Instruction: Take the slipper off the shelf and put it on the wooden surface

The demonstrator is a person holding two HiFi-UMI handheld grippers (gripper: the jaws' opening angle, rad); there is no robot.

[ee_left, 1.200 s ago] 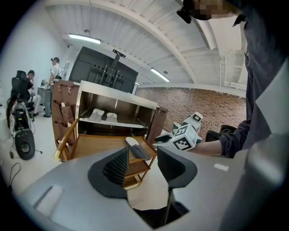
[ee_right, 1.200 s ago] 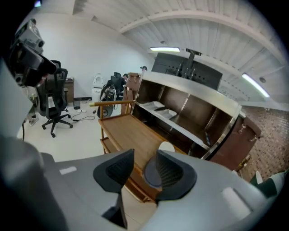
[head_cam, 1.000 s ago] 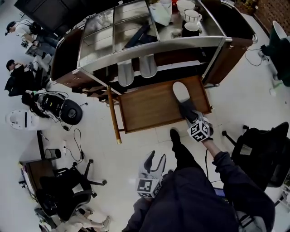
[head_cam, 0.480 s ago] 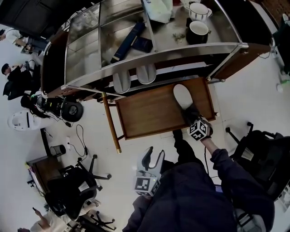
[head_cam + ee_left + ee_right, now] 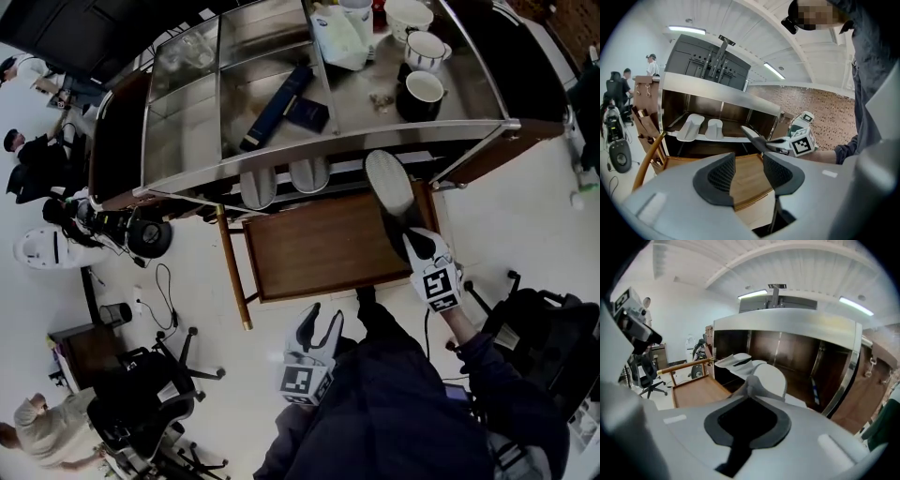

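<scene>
White slipper (image 5: 387, 180) sits pinched in the closing right claw (image 5: 408, 236); left claw (image 5: 321, 328) gapes empty.

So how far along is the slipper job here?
Done: one slipper is off the shelf. In hand: the right tool is clamped on it, holding it above the wooden surface. To do: set it down and release. The left tool is open, empty.

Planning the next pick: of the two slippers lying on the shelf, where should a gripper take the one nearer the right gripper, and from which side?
Take that slipper by its front end, which pokes out toward the wooden surface. Come in level from the front, jaws above and below its flat sole; the steel top roofs the shelf, likely blocking a descent.
</scene>
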